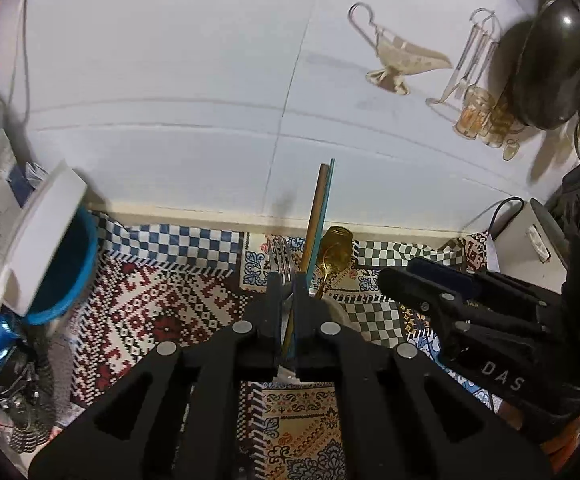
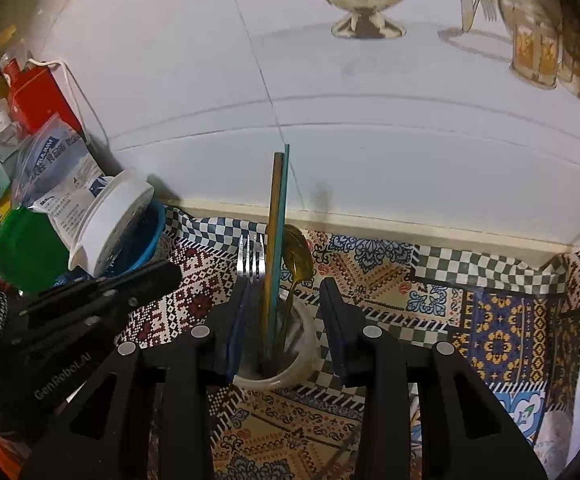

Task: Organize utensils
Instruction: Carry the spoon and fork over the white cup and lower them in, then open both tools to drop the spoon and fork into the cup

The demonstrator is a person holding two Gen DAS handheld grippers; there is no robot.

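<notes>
A white cup (image 2: 301, 364) stands on the patterned cloth and holds a silver fork (image 2: 251, 258), a gold stick and a teal stick (image 2: 276, 216), and a gold spoon (image 2: 297, 258). My right gripper (image 2: 286, 320) is open, its jaws on either side of the cup. My left gripper (image 1: 286, 300) is narrowly shut on the fork (image 1: 282, 256), whose tines stick out above the fingers. The sticks (image 1: 317, 216) and gold spoon (image 1: 335, 252) rise just right of it. The right gripper's body (image 1: 449, 300) shows to the right in the left wrist view.
A white perforated lid on a blue bowl (image 2: 118, 228) lies at the left with a green lid, a bag and a red box (image 2: 38, 92). A white wall with decals rises behind the cloth. A white box (image 1: 529, 240) and a dark pan (image 1: 549, 64) are at the right.
</notes>
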